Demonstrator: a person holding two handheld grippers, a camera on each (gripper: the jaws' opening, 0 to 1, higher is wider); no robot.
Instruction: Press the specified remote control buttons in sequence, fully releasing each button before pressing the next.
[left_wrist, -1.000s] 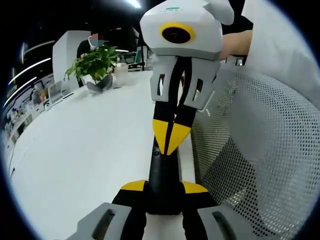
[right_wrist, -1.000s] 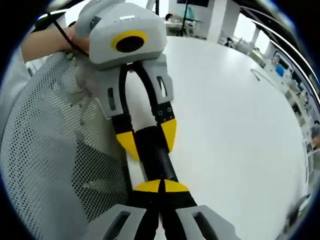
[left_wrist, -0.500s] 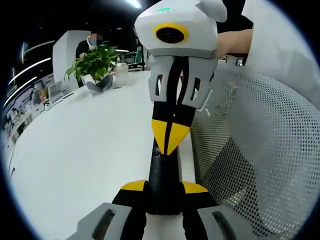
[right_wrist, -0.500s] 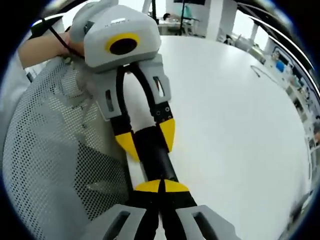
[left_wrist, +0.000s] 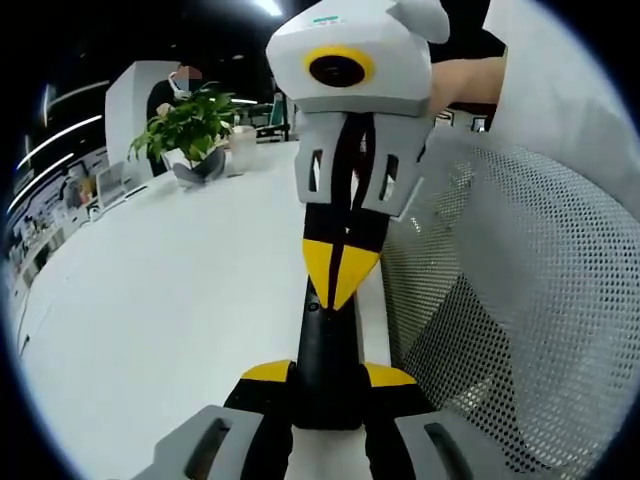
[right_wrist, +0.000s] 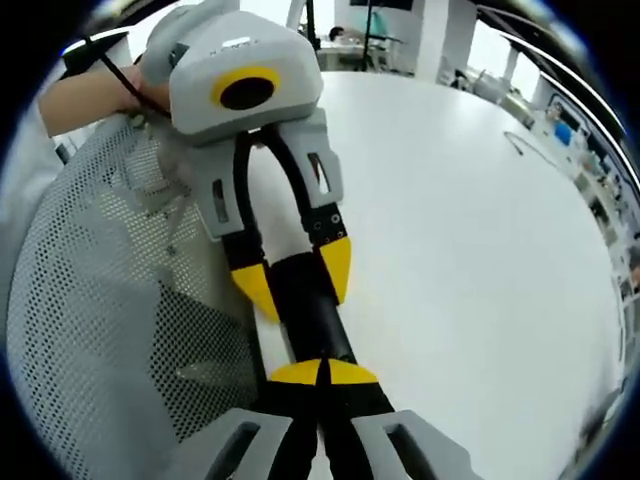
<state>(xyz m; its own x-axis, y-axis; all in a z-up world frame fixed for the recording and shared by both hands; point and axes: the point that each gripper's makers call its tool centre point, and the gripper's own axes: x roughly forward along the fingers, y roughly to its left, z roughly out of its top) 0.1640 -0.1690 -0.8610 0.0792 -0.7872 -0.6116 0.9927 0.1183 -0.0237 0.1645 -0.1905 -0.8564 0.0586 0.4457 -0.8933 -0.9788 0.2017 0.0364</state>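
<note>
A white table (left_wrist: 160, 300) spreads across both views, and beside it a grey mesh chair back (left_wrist: 520, 300) rises near the person's pale clothing. Over the table edge the two tongs meet nose to nose. In the left gripper view the left gripper (left_wrist: 330, 375) rises from the bottom with its yellow tips apart, one on each long side of a slim black remote (left_wrist: 328, 345), clamped on it and holding it out roughly level above the table. The right gripper (left_wrist: 342, 270) comes down from the top of that view, held by a hand (left_wrist: 465, 80), with its yellow tips brought together into one point that rests on the remote's upper face. The right gripper view agrees: the joined tips sit at the bottom against the near end of the remote, and the left gripper grips both sides of it further along. The buttons are too dark and small to make out, so I cannot tell which one lies under the point, or whether it is pushed in or only touched. I judge this to be one press in the sequence, with the left tongs as holder and the right as finger. The next move calls for lifting the point straight off until the button is fully free, then shifting along the remote to the next button while the left grip stays steady. A potted plant (left_wrist: 190, 125) stands far back on the table.
</note>
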